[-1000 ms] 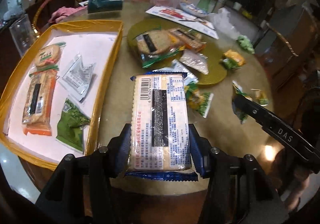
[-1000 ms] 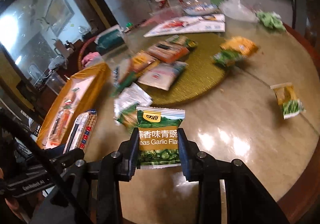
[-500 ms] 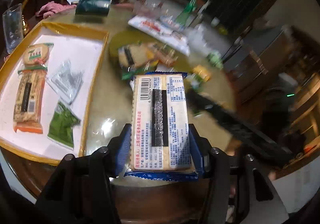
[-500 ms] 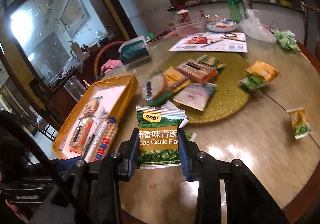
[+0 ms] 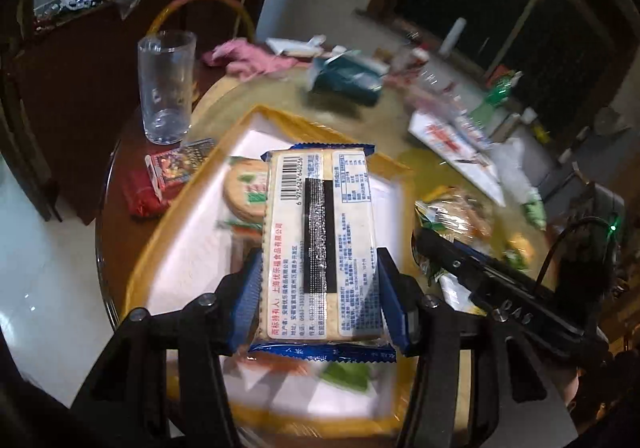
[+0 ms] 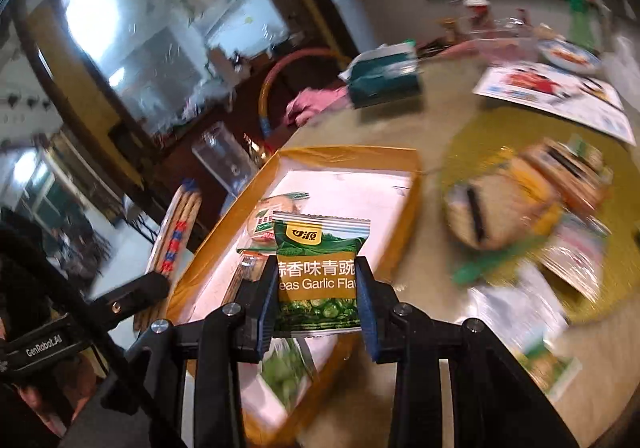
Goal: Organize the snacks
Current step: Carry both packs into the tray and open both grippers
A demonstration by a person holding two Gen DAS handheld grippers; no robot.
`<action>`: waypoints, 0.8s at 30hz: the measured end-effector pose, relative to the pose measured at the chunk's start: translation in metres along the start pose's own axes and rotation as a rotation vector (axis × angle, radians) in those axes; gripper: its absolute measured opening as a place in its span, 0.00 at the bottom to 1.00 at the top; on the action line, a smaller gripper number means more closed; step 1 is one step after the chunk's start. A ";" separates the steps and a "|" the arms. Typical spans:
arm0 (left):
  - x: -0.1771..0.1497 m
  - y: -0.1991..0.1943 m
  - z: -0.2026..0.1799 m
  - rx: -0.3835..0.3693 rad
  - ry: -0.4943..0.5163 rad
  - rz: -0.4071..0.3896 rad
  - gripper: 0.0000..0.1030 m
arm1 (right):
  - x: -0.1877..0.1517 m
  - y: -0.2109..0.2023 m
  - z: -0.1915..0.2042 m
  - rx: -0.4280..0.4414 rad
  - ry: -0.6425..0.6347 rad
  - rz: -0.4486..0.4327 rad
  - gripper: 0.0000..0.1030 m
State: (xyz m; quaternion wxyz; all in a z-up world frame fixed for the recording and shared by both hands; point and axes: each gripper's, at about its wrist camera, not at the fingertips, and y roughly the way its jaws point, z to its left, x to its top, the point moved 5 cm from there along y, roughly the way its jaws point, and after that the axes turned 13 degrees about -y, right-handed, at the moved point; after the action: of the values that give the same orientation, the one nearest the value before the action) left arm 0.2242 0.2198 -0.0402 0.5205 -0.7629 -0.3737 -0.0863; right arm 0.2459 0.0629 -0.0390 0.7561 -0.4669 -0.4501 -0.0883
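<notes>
Both grippers have swung over to the yellow tray with the white floor [image 5: 192, 208], which sat off to the side a second ago; now it lies right under them. Each is still squeezing its snack.

Blue pads of the left gripper [image 5: 320, 298] press the two long sides of the flat cracker pack with the blue wrapper edge [image 5: 320, 236]. Its back label and barcode face the camera, and its long side points away along the fingers, above the tray.

Pads of the right gripper [image 6: 316, 312] pinch the small green bag of garlic peas [image 6: 318, 272], which stands upright with its print facing the camera, over the tray's near part.

Both grippers tilt downward. Past the tray, more snacks lie blurred on the round gold mat [image 6: 488, 136] on the round table [image 5: 360, 116].
</notes>
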 end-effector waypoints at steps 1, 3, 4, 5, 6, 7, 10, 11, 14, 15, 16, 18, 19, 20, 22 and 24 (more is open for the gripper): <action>0.010 0.011 0.002 0.000 -0.005 0.017 0.54 | 0.008 0.021 0.000 -0.035 -0.013 0.021 0.34; 0.029 0.032 0.002 -0.034 -0.027 0.084 0.54 | 0.016 0.046 -0.008 -0.071 -0.004 0.053 0.34; 0.033 0.036 0.003 -0.046 -0.037 0.098 0.54 | 0.019 0.062 -0.018 -0.082 0.033 0.081 0.34; 0.042 0.049 0.001 -0.041 -0.035 0.115 0.54 | 0.019 0.070 -0.026 -0.060 0.080 0.097 0.34; 0.048 0.059 -0.002 -0.031 -0.030 0.129 0.54 | 0.019 0.073 -0.031 -0.045 0.105 0.109 0.34; 0.053 0.069 -0.003 -0.037 -0.044 0.151 0.55 | 0.020 0.077 -0.034 -0.036 0.118 0.111 0.34; 0.059 0.097 -0.010 -0.047 -0.044 0.202 0.55 | 0.022 0.081 -0.042 -0.034 0.173 0.102 0.34; 0.058 0.107 -0.010 -0.010 -0.047 0.207 0.55 | 0.020 0.085 -0.039 -0.047 0.151 0.116 0.34; 0.051 0.125 -0.015 0.063 0.015 0.223 0.55 | 0.017 0.085 -0.035 -0.104 0.133 0.118 0.37; 0.048 0.130 -0.017 0.061 0.023 0.244 0.55 | 0.016 0.085 -0.036 -0.093 0.145 0.120 0.38; 0.047 0.129 -0.018 0.051 0.019 0.238 0.56 | 0.017 0.084 -0.036 -0.066 0.152 0.108 0.41; 0.050 0.125 -0.017 0.011 -0.030 0.250 0.69 | 0.017 0.081 -0.036 -0.001 0.145 0.089 0.47; 0.054 0.124 -0.017 -0.013 -0.059 0.249 0.75 | 0.017 0.076 -0.037 0.015 0.137 0.080 0.47; 0.056 0.118 -0.017 -0.035 -0.084 0.225 0.82 | 0.017 0.069 -0.037 0.017 0.121 0.066 0.49; 0.057 0.107 -0.023 -0.051 -0.076 0.184 0.84 | 0.017 0.057 -0.036 -0.002 0.098 0.055 0.60; 0.051 0.085 -0.035 -0.055 -0.039 0.151 0.84 | 0.014 0.032 -0.034 0.007 0.087 0.021 0.60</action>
State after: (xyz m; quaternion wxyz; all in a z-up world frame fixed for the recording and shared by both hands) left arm 0.3250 0.1990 -0.0605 0.4970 -0.8045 -0.3226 -0.0421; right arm 0.2921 0.0577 -0.0541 0.7775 -0.4647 -0.4121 -0.0991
